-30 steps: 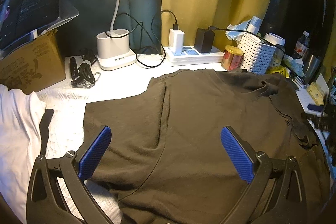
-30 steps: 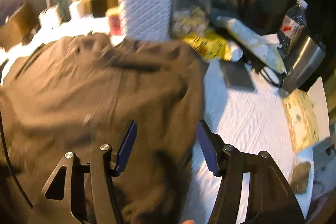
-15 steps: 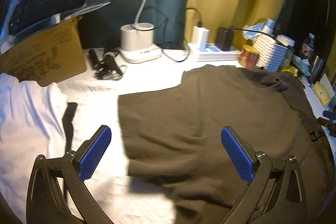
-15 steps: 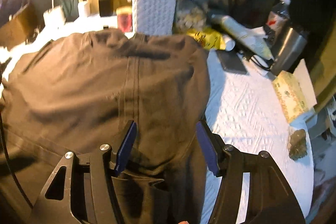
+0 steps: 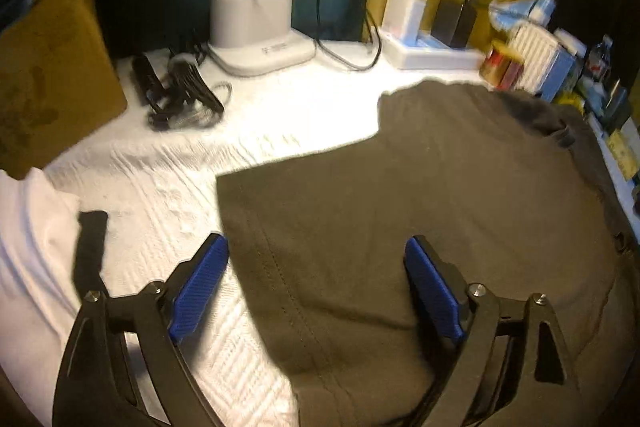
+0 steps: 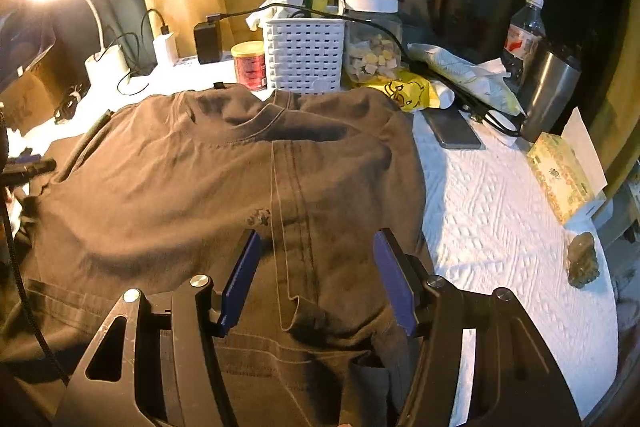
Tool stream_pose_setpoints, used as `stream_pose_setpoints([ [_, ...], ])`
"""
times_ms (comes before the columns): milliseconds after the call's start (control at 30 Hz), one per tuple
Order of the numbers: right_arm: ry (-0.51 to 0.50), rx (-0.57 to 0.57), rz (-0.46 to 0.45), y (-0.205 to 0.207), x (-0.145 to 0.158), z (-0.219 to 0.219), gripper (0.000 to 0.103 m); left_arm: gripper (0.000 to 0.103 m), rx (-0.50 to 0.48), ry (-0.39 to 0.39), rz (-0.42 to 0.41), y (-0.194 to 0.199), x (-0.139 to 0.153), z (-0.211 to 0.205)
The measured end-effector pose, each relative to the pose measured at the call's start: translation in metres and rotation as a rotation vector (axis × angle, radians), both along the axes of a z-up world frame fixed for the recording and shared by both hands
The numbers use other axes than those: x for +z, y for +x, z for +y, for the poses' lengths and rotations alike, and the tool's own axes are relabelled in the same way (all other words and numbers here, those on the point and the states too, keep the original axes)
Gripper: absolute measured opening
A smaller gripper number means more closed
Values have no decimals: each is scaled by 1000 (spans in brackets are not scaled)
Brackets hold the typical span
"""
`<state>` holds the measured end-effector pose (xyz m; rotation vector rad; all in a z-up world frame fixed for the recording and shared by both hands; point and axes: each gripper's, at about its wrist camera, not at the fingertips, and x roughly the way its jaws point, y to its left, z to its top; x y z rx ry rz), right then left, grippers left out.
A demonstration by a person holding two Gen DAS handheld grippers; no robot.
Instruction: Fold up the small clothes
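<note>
Left tongs (image 5: 316, 291) closing, now straddling the shirt (image 5: 420, 227) hem at 7 o'clock (a second ago they sat mid-shirt). Nothing pinched yet. Right tongs (image 6: 318, 279) half open over shirt's right side, empty. Shirt flat on table (image 5: 280, 119); hem grab likely next.

The T-shirt (image 6: 200, 187) lies spread on the bench (image 6: 500, 207), collar toward the back. Behind it stand a basket (image 6: 304, 55), a can (image 6: 249, 65) to its left and a jar (image 6: 372, 43) to its right; the lamp base (image 5: 252, 23) stands further left
</note>
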<state>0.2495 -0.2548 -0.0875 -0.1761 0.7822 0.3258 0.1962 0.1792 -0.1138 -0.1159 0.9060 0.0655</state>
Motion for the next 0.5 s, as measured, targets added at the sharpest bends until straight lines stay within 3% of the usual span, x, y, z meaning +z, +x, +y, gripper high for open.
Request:
stream_pose_setpoints([
  [100, 10, -12, 6, 4, -1, -3, 62, 88, -39, 69, 18, 2, -5, -11],
  [167, 10, -16, 19, 7, -4, -4, 62, 76, -64, 67, 8, 0, -5, -15],
  [233, 4, -19, 26, 9, -7, -4, 62, 47, -72, 65, -8, -2, -3, -16],
  [267, 8, -17, 28, 9, -8, -4, 62, 19, -74, 58, -10, -3, -1, -16],
  [300, 14, -13, 30, 10, -9, -4, 62, 8, -73, 50, -4, -2, 0, -17],
  [500, 34, -2, 22, 8, -7, -11, 62, 5, -1, 83, -54, -12, 12, -18],
])
